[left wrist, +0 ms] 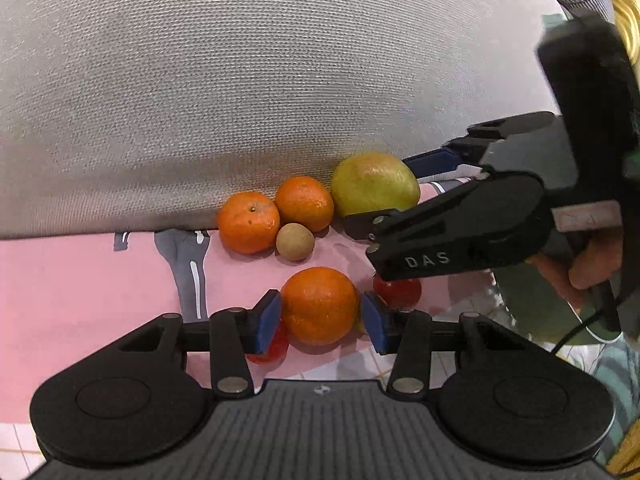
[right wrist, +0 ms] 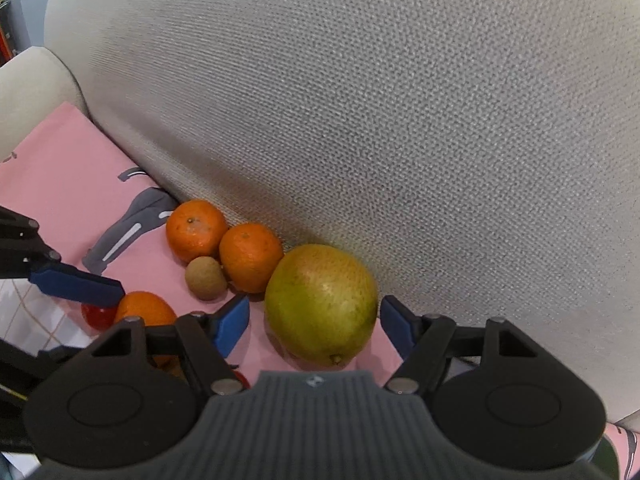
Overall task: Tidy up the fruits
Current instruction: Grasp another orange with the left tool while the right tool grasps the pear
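Pink cloth point(left wrist: 80, 280) against grey sofa back point(left wrist: 240, 80). Left gripper point(left wrist: 320, 314) pads touch the near orange point(left wrist: 318, 304) on both sides. Right gripper point(right wrist: 314, 320) wide, straddling the mango point(right wrist: 322, 302), gaps each side; mango dead ahead.

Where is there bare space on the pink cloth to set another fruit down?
Free: the pink cloth left of the tangerines, beyond its grey print. Crowded: the strip along the sofa back, where tangerines, a small brown fruit and the green mango sit together.
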Demonstrator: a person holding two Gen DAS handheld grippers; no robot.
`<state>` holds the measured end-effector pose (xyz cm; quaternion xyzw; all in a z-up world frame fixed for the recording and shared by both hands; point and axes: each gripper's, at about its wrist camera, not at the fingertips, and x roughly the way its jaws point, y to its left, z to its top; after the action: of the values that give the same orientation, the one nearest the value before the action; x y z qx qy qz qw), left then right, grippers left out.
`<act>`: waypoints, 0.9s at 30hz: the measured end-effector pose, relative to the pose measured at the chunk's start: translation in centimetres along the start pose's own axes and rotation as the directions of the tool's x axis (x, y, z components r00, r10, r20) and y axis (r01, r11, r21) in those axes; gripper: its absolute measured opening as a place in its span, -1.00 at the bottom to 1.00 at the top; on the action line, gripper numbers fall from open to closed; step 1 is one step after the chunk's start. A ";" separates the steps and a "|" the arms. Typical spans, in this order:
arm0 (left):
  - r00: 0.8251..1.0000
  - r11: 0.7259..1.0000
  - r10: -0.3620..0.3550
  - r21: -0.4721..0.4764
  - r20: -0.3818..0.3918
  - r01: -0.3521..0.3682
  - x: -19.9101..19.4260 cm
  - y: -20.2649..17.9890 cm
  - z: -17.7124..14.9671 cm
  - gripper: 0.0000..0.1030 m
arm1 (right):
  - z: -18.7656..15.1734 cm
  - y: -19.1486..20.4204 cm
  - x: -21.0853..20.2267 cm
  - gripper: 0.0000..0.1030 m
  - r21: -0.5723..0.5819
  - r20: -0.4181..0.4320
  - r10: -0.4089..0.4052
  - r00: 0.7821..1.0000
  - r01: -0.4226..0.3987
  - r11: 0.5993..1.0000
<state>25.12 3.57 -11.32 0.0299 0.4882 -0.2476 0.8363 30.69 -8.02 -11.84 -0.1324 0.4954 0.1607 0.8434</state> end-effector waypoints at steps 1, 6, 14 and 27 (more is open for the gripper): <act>1.000 1.000 -0.004 0.007 0.001 0.004 0.0 0.0 0.0 0.04 | 0.0 0.0 0.2 0.33 0.004 -0.003 0.000 1.000 0.000 1.000; 1.000 1.000 -0.018 0.011 0.001 0.018 -0.1 0.2 -0.2 0.04 | 0.1 0.0 1.0 0.21 0.017 -0.006 -0.009 1.000 0.009 1.000; 1.000 0.995 0.028 0.098 -0.001 -0.028 0.4 -1.1 -0.1 0.09 | -1.3 -0.6 -0.2 0.20 0.026 -0.003 0.005 1.000 -0.005 1.000; 0.997 0.998 0.054 -0.019 0.047 -0.053 0.5 -0.3 0.1 -0.02 | -1.0 -0.5 0.2 0.20 0.043 0.020 -0.003 1.000 0.002 0.999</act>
<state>25.25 3.06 -11.68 0.0296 0.4696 -0.2213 0.8542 30.24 -8.82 -12.47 -0.1134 0.4902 0.1504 0.8510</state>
